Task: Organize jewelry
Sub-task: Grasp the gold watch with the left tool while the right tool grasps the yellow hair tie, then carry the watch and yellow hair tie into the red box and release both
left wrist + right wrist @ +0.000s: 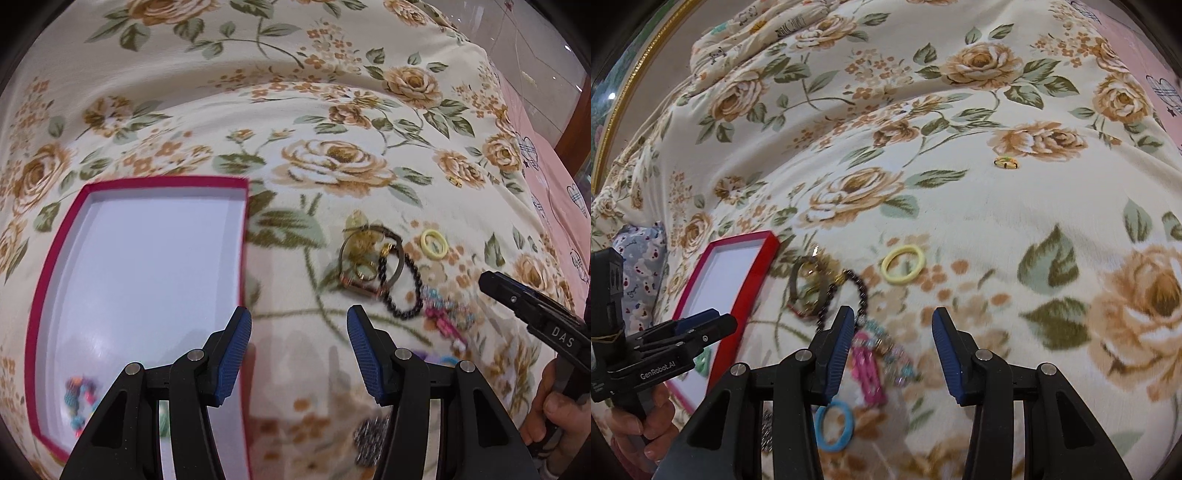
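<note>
Here, both grippers hang with fingers apart and empty: left gripper (299, 325) by the red box (59, 266), right gripper (894, 328) above pink clips (868, 369). Beyond, bracelets (373, 266) and a yellow ring (434, 242) lie mid-bed on the floral blanket (258, 92).

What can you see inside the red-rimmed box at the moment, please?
Inside the red-rimmed box, a multicoloured bead piece lies near the front corner. The left hand-held gripper covers the strip beside it.
</note>
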A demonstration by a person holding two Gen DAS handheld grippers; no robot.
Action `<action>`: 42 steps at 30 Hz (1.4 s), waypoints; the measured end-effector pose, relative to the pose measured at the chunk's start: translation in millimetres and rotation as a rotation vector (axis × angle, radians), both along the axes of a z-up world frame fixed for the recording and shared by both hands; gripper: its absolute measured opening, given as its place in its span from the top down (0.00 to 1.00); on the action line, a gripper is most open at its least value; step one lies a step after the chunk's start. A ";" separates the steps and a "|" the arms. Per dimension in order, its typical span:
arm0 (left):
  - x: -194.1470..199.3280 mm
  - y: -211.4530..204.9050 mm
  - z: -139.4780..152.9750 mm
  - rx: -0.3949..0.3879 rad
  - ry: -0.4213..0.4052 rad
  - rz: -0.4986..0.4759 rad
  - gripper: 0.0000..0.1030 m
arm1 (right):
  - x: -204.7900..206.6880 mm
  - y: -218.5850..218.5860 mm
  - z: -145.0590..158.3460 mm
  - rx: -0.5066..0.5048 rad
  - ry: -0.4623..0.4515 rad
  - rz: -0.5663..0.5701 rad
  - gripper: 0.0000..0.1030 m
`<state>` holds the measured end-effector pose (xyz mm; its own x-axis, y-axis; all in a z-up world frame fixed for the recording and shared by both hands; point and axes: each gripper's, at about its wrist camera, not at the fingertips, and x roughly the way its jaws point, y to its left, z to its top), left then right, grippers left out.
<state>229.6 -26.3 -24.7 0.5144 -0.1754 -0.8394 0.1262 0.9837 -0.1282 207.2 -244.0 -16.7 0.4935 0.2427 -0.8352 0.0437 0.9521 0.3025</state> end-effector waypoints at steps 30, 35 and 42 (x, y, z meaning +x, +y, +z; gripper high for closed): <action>62.7 -29.2 -41.0 -0.023 0.064 -0.053 0.98 | 36.8 10.0 -16.1 -0.018 0.020 0.031 0.97; 36.5 -10.7 -22.1 -0.050 0.035 -0.029 0.98 | 23.8 24.2 -4.0 0.013 0.007 0.071 0.97; -0.4 18.0 -0.3 -0.061 0.003 0.013 0.98 | 7.4 47.6 6.8 0.043 0.001 0.125 0.97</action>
<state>229.3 -8.2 -25.0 0.5144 -0.2193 -0.8290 0.1126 0.9757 -0.1882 214.6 -196.4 -9.9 0.4567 0.3379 -0.8230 -0.0740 0.9363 0.3434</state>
